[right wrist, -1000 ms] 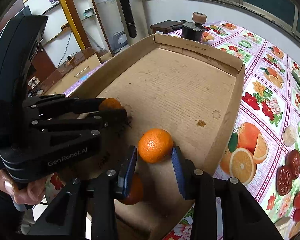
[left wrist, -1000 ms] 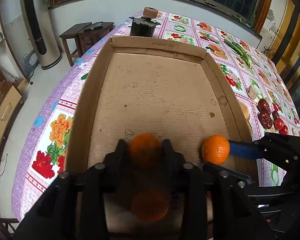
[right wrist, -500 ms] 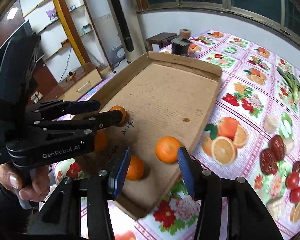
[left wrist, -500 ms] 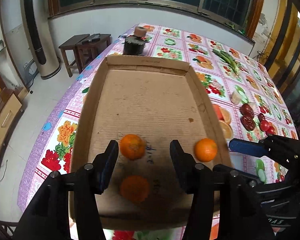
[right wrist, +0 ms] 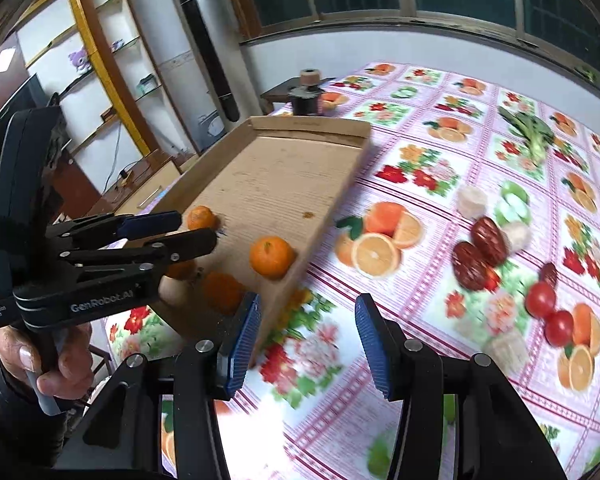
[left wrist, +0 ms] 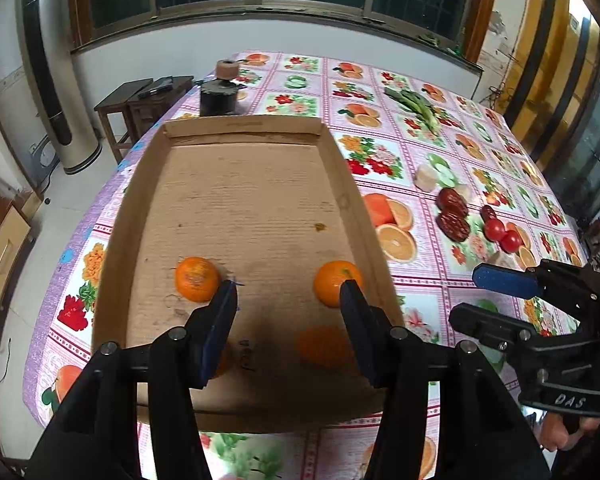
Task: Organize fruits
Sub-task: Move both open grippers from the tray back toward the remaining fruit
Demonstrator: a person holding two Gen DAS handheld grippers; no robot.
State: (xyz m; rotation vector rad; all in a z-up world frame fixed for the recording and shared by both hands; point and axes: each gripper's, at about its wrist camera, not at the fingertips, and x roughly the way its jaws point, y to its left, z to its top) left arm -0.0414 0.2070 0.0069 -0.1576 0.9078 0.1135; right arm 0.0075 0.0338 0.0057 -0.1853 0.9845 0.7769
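covering the whole table is a purple cloth [left wrist: 440,152] printed with fruit and flowers, and on it lies a shallow cardboard tray [left wrist: 260,128], the biggest loose thing in sight. next in size are the two hand-held tools. left gripper [left wrist: 288,324] hangs over the tray's near end with its jaws spread and nothing between them, having just been opening; a hand [right wrist: 56,364] grips its handle in the right wrist view. right gripper [right wrist: 304,344] hovers above the bare cloth just outside the tray's near right corner, jaws also apart and empty, likewise just opened.

a dark round object with a pale knob [left wrist: 220,94] stands beyond the tray's far wall. a bunch of green stalks [left wrist: 416,106] lies well off to the right.

inside the tray sit the oranges, all toward its near end: left orange [left wrist: 196,284] just ahead of the left gripper's left finger, right orange [left wrist: 336,282] close to the tray's right wall, and a blurred third orange [left wrist: 324,346] nearer the front edge. a fourth shows partly behind the left gripper in the right wrist view.
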